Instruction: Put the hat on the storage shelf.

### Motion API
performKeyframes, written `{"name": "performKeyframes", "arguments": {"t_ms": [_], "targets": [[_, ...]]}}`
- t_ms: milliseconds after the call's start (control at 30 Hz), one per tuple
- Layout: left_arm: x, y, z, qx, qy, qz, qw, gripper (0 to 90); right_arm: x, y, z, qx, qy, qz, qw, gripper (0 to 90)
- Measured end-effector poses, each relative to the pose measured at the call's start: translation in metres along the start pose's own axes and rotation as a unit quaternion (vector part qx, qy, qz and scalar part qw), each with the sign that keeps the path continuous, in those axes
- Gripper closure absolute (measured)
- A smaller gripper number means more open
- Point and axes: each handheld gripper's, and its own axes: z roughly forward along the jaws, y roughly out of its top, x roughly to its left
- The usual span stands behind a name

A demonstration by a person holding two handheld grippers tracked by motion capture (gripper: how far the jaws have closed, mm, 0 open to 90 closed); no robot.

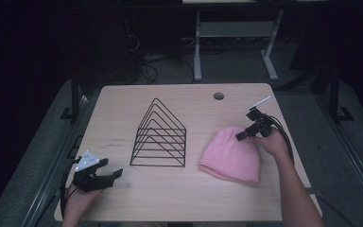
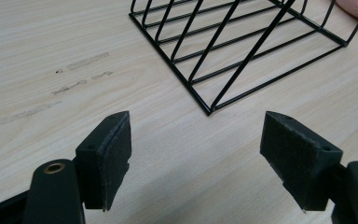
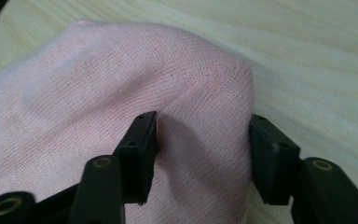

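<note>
A pink knit hat lies flat on the right half of the wooden table. My right gripper comes in at its far right edge, at the crown. In the right gripper view the hat bunches into a raised fold between the two pads, and my right gripper pinches that fold. My left gripper rests low at the table's near left with its jaws wide apart. In the left gripper view the gripper has only bare wood between its pads.
A black wire rack of triangular dividers stands mid-table, between the two grippers; its near corner is just ahead of the left jaws. A cable hole sits near the far edge. Dark floor and desk legs lie beyond.
</note>
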Motion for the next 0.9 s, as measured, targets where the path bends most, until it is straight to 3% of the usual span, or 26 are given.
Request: {"name": "performKeyframes", "arguments": {"t_ms": [367,633,900], "targets": [[-0.001,0.000,-0.003,-0.004,-0.004,-0.006,1.0000,25.0,-0.001,0.001,0.006,0.022,0.005,0.012,0.9997,57.8],[0.000,0.002,-0.004,0.000,-0.009,-0.003,1.0000,25.0,-0.006,-0.004,0.003,0.013,0.036,0.024,0.9990,71.0],[0.001,0.008,-0.005,0.008,-0.021,0.000,0.9997,25.5,0.001,-0.006,-0.009,-0.012,0.051,0.008,0.9986,75.3]]}}
